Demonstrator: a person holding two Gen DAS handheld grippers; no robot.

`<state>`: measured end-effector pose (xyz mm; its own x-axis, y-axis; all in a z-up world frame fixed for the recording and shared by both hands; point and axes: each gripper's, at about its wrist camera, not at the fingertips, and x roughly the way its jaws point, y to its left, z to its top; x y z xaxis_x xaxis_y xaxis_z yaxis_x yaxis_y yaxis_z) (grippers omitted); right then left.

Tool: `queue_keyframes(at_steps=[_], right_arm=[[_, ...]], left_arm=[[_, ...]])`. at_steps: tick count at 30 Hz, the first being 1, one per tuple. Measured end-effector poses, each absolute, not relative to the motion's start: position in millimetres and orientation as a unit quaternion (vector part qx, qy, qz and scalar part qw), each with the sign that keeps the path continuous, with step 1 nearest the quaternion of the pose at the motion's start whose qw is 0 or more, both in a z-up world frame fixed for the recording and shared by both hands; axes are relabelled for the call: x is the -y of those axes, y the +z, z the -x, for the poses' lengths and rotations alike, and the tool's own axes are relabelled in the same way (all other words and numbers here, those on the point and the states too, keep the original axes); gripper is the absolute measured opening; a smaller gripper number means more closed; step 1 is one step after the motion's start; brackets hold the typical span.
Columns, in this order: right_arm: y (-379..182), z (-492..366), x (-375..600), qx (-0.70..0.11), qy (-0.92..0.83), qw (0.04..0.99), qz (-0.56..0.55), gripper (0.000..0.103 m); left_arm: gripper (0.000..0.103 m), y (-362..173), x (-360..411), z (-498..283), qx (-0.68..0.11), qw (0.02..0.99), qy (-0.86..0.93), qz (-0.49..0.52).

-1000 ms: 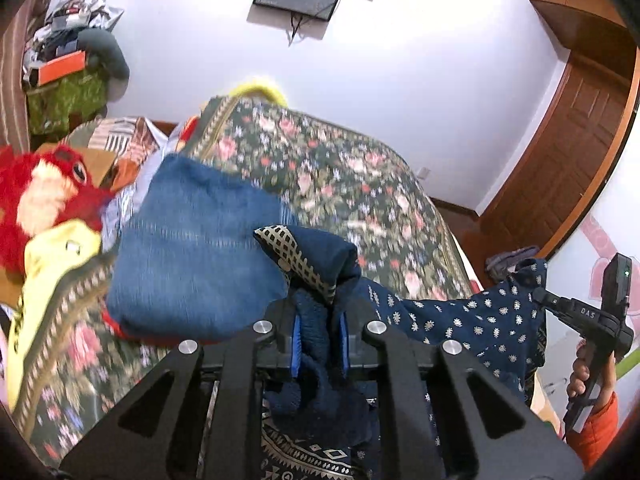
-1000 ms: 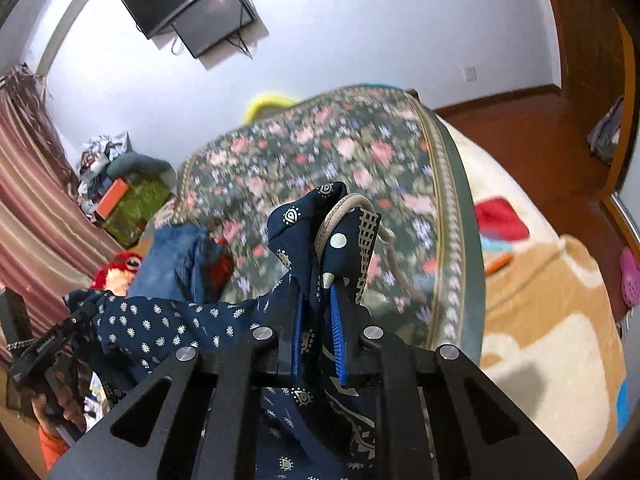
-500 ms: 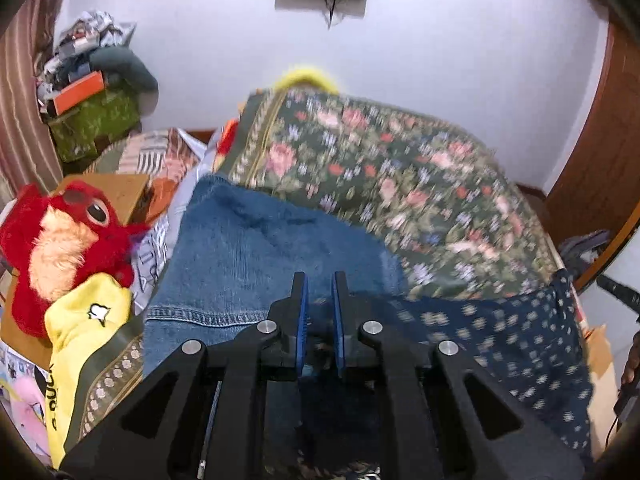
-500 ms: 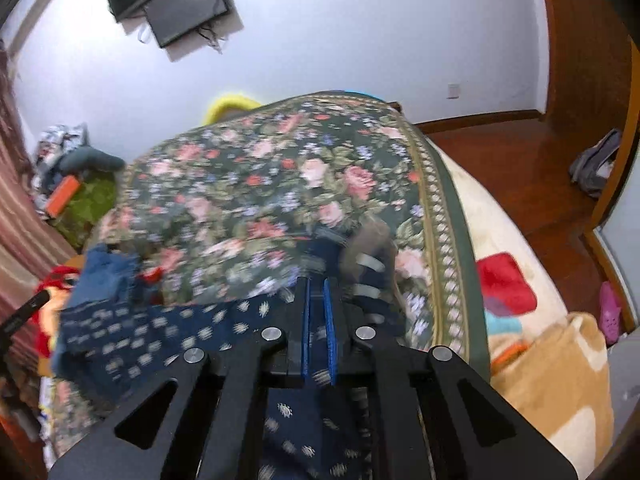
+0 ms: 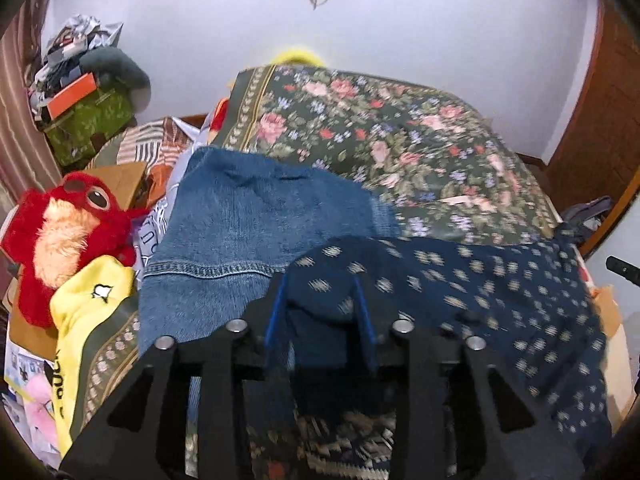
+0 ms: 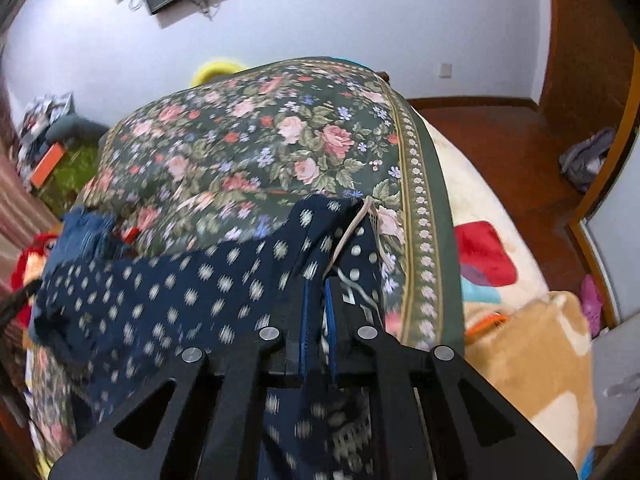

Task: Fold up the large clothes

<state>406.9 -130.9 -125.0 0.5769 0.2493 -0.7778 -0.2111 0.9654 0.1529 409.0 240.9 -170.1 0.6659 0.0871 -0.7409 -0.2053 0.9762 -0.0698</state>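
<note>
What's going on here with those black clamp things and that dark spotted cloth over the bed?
A person is folding clothes with a handheld gripper in each hand. The right gripper is pinched shut on one edge of a navy patterned garment. The left gripper has its fingers spread, with the other end of the cloth bunched between them. The garment stretches across the floral bedspread, near a folded blue denim piece. The picture is motion-blurred.

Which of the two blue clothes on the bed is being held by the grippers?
The dark navy patterned garment, stretched between left gripper and right gripper. The plain denim piece lies untouched beside it.
</note>
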Motion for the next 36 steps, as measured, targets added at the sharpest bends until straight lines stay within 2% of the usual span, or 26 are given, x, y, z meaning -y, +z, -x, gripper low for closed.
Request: queue_keyframes(at_steps=[1,4,6,7,9,11,20,27,36], right_arm=[[-121.1,-401.5,129.4,-0.439,0.132,0.889,-0.017,0.013],[-99.1,-371.0,128.0,-0.422,0.141,0.895,0.000,0.035],[-83.3,-348.0,127.1,-0.404,0.142,0.904,0.015,0.058],[-77.8,-339.8,126.3,-0.397,0.142,0.907,0.021,0.061],[-64.3,-318.3,125.8,-0.385,0.143,0.911,0.038,0.077],[-56.3,-302.7,124.0,-0.378,0.145,0.913,0.048,0.084],[-58.5,-237.6,126.2,-0.395,0.164,0.901,0.075,0.089],[-92.8,-202.3,129.5,-0.446,0.181,0.875,0.048,0.089],[-167.4,-172.2,120.7,-0.553,0.188,0.812,0.021,0.089]], left_arm=[[0.041,-162.3,-237.6,-401.4,-0.396,0.912,0.074,0.075],[0.053,-140.5,-227.3,-378.2,-0.384,0.918,0.063,0.074],[0.060,-126.8,-221.3,-361.4,-0.376,0.922,0.054,0.078],[0.061,-121.7,-218.8,-353.5,-0.373,0.923,0.048,0.081],[0.068,-113.3,-214.2,-338.0,-0.371,0.923,0.038,0.090],[0.072,-106.3,-208.5,-319.2,-0.372,0.923,0.031,0.095],[0.082,-112.3,-189.0,-250.3,-0.385,0.917,0.001,0.104],[0.084,-163.9,-186.1,-213.5,-0.442,0.888,-0.001,0.130],[0.084,-232.1,-190.8,-180.0,-0.501,0.847,0.008,0.179]])
